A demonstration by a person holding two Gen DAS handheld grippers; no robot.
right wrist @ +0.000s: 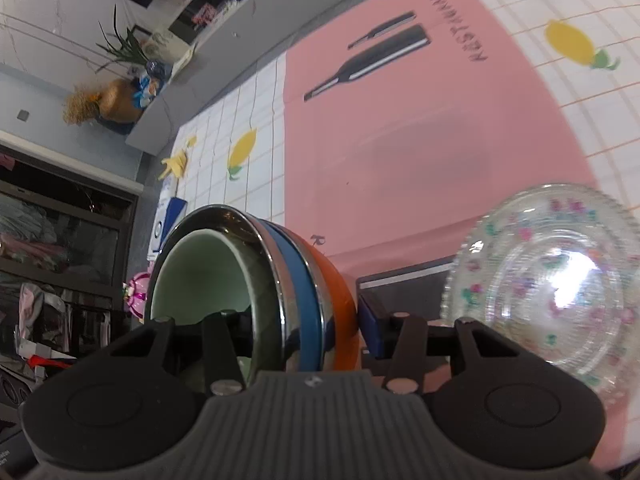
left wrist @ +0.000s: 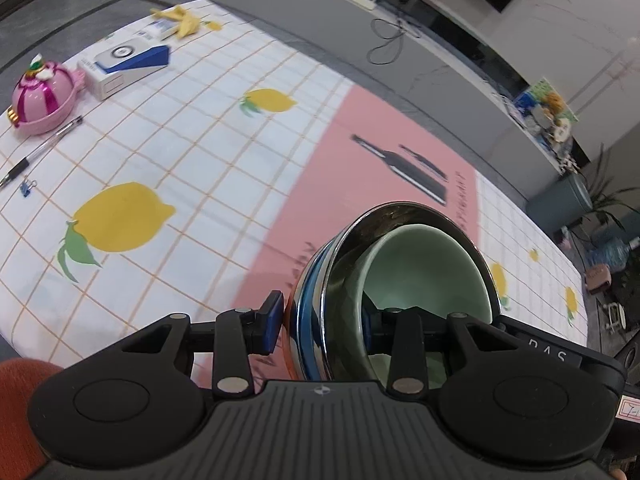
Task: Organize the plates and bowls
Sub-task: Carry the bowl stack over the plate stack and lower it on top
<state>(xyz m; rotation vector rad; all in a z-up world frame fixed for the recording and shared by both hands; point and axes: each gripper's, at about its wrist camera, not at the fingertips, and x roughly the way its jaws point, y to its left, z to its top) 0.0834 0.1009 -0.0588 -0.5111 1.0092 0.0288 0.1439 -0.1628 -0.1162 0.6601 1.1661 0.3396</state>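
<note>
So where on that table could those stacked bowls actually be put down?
The pink placemat is bare between its printed bottle and the glass plate. The lemon tablecloth is open between the placemat and the pen. The far left corner is crowded: pink toy pot, white box, banana peel.

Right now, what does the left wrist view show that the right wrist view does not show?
Only the left wrist view shows the pen and the blue binder clip on the tablecloth.

Only the right wrist view shows the clear glass plate.

Both show the steel bowl with the green bowl nested inside, held by the left gripper and right gripper.
</note>
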